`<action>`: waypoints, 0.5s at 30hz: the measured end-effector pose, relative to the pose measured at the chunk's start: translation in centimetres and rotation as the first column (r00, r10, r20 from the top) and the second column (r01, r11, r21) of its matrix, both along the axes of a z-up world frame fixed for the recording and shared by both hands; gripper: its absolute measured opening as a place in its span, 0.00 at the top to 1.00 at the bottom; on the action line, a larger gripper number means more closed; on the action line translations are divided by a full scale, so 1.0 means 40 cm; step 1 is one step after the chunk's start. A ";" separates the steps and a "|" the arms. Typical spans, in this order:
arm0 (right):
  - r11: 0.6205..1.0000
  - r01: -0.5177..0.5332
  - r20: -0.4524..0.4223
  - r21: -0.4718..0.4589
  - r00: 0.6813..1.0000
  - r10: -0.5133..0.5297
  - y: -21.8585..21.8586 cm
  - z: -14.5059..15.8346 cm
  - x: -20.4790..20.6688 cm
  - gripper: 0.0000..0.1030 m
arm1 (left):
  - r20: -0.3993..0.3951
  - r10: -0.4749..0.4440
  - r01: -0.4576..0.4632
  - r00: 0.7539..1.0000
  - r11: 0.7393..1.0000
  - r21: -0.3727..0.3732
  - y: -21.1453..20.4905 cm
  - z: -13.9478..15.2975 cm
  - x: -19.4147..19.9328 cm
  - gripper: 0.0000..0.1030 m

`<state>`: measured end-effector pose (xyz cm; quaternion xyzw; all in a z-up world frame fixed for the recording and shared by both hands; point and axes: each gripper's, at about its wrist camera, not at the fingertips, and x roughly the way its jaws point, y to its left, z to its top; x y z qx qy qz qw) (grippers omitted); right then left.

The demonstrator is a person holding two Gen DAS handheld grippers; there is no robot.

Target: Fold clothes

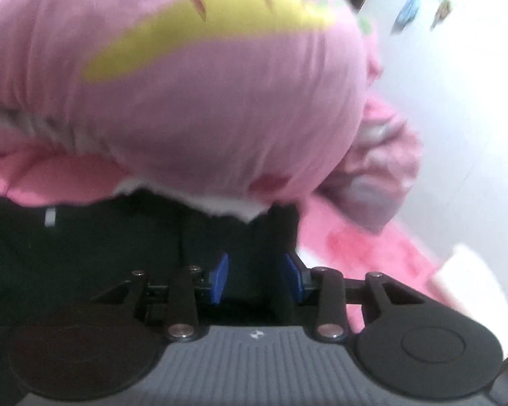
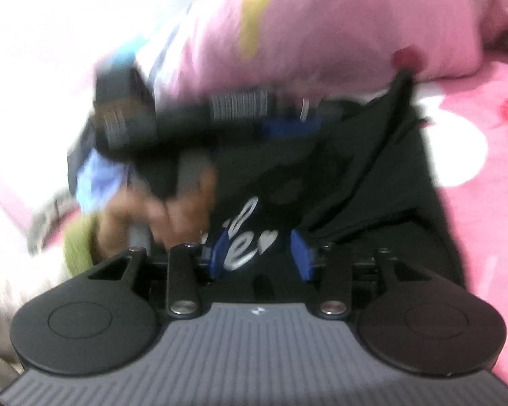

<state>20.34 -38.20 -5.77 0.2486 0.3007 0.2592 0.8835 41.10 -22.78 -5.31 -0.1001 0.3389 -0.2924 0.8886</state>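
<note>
The black garment [image 2: 348, 176] lies on a pink bedcover [image 2: 484, 223], bunched into ridges that run from the lower middle of the right wrist view up toward its upper right, where one corner rises to a peak against a pink pillow [image 2: 321, 23]. That diagonal is its long axis as far as the blur allows. The cloth is plain black with white script lettering and a small white heart [image 2: 267, 237] near the right gripper.

The right gripper [image 2: 259, 253] has its blue pads [image 2: 301, 253] set apart, with the lettered cloth lying between them; whether the pads press the cloth cannot be told.

In the left wrist view the garment [image 1: 118, 253] fills the dark band ahead of the left gripper [image 1: 257, 277], whose blue pads [image 1: 220, 277] also stand apart with black cloth between them; grip cannot be told. A small white tag [image 1: 50, 218] shows on the cloth.

The pillow, with a yellow patch [image 1: 203, 23], overhangs the garment's far edge. From the right wrist view, a hand [image 2: 159, 213] holds the left gripper's body just left of the garment, heavily blurred.
</note>
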 end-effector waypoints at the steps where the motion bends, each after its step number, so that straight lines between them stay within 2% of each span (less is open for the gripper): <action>1: 0.998 0.059 -0.005 0.000 0.998 -0.059 -0.025 0.000 -0.002 0.61 | -0.006 0.011 -0.011 1.000 1.000 0.029 -0.005 -0.016 0.001 0.65; 3: 0.984 0.176 -0.016 -0.006 0.984 -0.176 -0.074 -0.002 -0.004 0.60 | -0.016 0.024 -0.024 1.000 0.999 0.042 0.000 -0.039 0.008 0.66; 5: 0.969 0.248 -0.044 0.000 0.968 -0.247 -0.102 -0.011 0.003 0.61 | -0.028 0.036 -0.036 0.999 0.999 0.018 0.014 -0.051 0.020 0.66; 10: 0.947 0.320 -0.096 -0.002 0.943 -0.319 -0.106 -0.036 0.023 0.64 | -0.066 0.072 -0.074 0.995 0.997 -0.038 0.049 -0.076 0.040 0.68; 15: 0.921 0.386 -0.095 -0.041 0.917 -0.389 -0.121 -0.013 0.054 0.64 | -0.069 0.068 -0.073 0.995 0.995 -0.073 0.065 -0.081 0.038 0.68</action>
